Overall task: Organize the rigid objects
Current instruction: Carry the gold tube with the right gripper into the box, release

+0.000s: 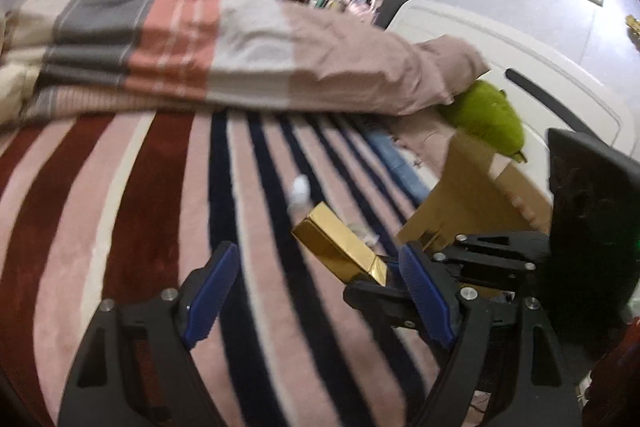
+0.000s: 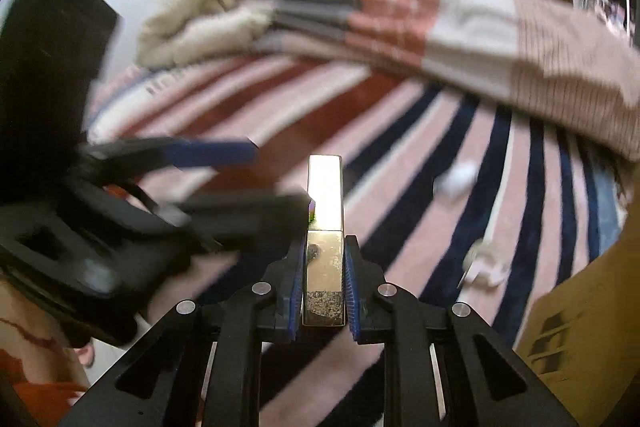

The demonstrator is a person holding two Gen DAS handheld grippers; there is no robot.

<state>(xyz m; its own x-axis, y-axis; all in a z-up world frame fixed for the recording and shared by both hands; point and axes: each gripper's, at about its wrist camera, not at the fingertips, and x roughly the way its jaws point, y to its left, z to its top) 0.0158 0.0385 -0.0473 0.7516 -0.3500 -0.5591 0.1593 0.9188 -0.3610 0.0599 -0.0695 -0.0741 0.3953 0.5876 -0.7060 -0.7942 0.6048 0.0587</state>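
Two pads of the right claw (image 2: 323,287) clamp the gold box (image 2: 324,227); left claw (image 1: 316,291) spread wide beside it

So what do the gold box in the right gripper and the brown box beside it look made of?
Gold box: mirror-glossy gold, probably foil-laminated card or metal; it throws bright glare. Brown box: matte corrugated cardboard, judging by its plain tan flaps. Right gripper is shut on the gold box.
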